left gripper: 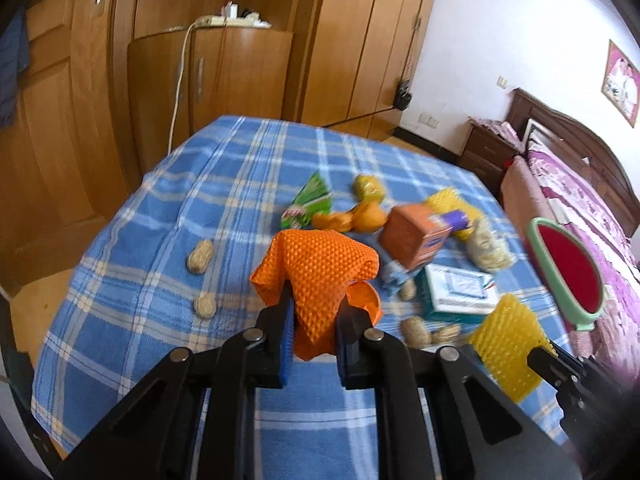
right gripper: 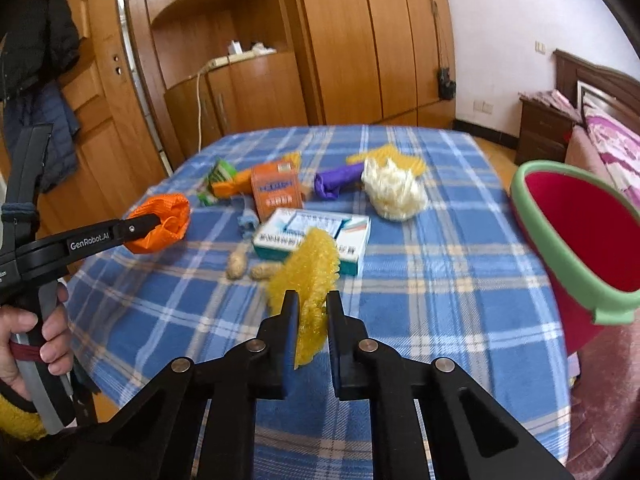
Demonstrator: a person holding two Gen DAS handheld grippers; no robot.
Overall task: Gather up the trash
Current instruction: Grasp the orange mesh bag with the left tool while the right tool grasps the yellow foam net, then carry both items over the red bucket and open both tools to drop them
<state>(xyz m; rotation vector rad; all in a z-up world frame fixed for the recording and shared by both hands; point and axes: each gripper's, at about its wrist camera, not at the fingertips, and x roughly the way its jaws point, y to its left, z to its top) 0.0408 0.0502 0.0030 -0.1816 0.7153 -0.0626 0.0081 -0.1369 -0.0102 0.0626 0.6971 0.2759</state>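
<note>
Left gripper (left gripper: pixel 312 312) clamped on crumpled orange foam net (left gripper: pixel 316 272), lifted at frame centre above the blue plaid tablecloth (left gripper: pixel 160 248). Right gripper (right gripper: pixel 313 312) clamped on yellow foam net (right gripper: pixel 308 276), lower centre of right view. Red bin with green rim (right gripper: pixel 576 232) at right edge. Remaining litter mid-frame: orange carton (right gripper: pixel 276 192), white-teal box (right gripper: pixel 320 236), purple wrapper (right gripper: pixel 336 180), peanut shells (right gripper: pixel 252 269).
</note>
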